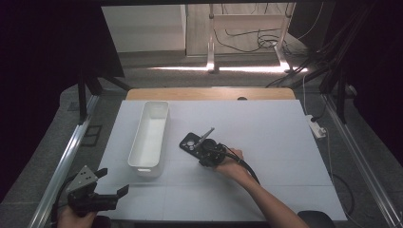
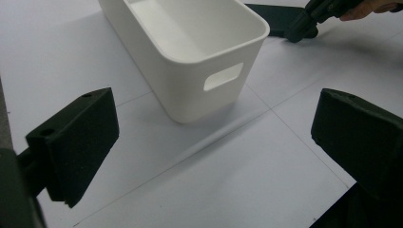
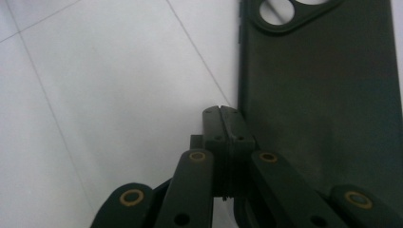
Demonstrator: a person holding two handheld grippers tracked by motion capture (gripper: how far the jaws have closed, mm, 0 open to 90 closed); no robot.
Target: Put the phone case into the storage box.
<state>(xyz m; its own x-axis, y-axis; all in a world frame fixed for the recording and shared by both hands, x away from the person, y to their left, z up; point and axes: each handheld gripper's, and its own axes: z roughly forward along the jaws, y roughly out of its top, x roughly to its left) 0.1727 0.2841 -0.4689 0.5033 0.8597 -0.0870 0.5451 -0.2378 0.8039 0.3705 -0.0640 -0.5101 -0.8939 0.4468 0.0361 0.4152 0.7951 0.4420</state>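
Note:
A black phone case (image 1: pixel 189 141) lies flat on the white mat (image 1: pixel 275 142), camera cut-outs facing up. My right gripper (image 1: pixel 199 150) is shut, its tips pressed together against the case's near edge. In the right gripper view the closed jaws (image 3: pixel 222 118) sit just left of the case (image 3: pixel 323 95), with nothing visible between them. A long white bin (image 1: pixel 150 134) stands empty to the case's left. My left gripper (image 1: pixel 113 181) hovers open at the mat's front left corner. In the left gripper view its wide-apart jaws (image 2: pixel 214 147) face the handle end of the bin (image 2: pixel 190 71).
The mat covers a wooden table (image 1: pixel 209 93) with metal rails along both sides. A white power strip (image 1: pixel 317 127) lies off the mat's right edge. Cables trail on the floor beyond the table. The other gripper (image 2: pixel 309 19) touches the case (image 2: pixel 273 16) past the bin.

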